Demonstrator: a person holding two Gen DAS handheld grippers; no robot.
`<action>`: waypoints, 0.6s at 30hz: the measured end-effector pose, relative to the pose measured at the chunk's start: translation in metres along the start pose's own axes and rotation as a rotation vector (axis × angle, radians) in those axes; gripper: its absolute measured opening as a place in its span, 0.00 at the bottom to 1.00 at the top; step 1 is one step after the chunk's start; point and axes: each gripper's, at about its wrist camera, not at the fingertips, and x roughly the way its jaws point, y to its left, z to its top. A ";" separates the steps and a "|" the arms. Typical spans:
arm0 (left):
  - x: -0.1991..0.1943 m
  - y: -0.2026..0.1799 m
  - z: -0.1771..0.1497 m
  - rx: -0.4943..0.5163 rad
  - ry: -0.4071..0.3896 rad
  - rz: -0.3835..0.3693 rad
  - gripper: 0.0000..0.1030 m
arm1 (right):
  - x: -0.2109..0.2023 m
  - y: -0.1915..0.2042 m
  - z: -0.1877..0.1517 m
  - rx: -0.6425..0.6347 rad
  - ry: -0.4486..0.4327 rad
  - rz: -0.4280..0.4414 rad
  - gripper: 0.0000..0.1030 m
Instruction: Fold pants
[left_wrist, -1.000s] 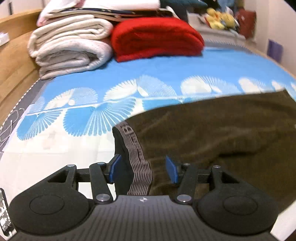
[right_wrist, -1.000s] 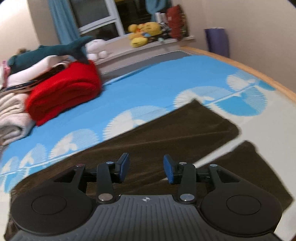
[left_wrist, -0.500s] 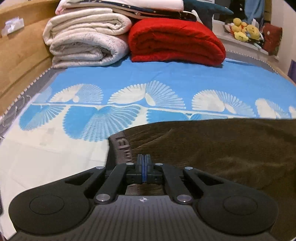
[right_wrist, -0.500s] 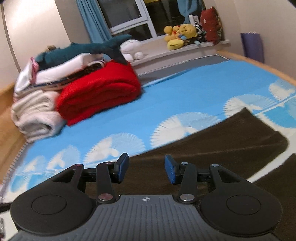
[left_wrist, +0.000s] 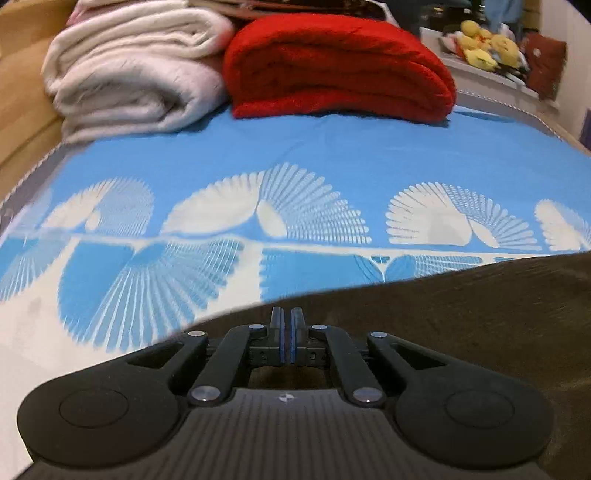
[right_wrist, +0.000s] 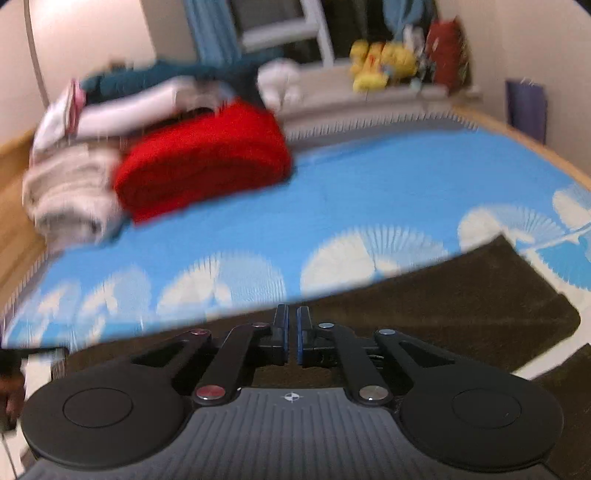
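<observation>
Left wrist view: the pants, dark brown, lie on the bed and fill the frame from 3 to 6 o'clock, their upper edge running from the centre up toward 3 o'clock. The left hand-held gripper sits at 6 o'clock with its blue-padded fingers clenched on the pants' edge, only a thin slit left between the pads. The bed cover, blue with white fan shapes, spreads across the middle of the view. At 12 o'clock a folded red blanket rests on the bed, touching a rolled white blanket at 10 o'clock. Yellow plush toys sit on a ledge at 1 o'clock.

Right wrist view (motion-blurred): the pants run from 6 o'clock out to 3 o'clock, where one leg ends in a squared hem on the bed. The right hand-held gripper at 6 o'clock has its fingers drawn nearly together over the fabric's upper edge; a grasp on the pants is likely, though blur hides the contact itself. The red blanket lies at 10 o'clock beside the white blanket at 9 o'clock. The plush toys stand at 1 o'clock below a window.
</observation>
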 end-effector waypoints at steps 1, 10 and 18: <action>0.007 0.002 0.002 -0.006 0.002 -0.008 0.08 | 0.008 -0.003 -0.004 -0.029 0.069 -0.009 0.05; 0.073 0.005 0.002 0.002 0.087 -0.088 0.55 | 0.043 -0.027 -0.036 -0.201 0.328 -0.141 0.05; 0.086 0.008 -0.006 0.054 0.104 -0.143 0.39 | 0.045 -0.043 -0.034 -0.155 0.328 -0.166 0.05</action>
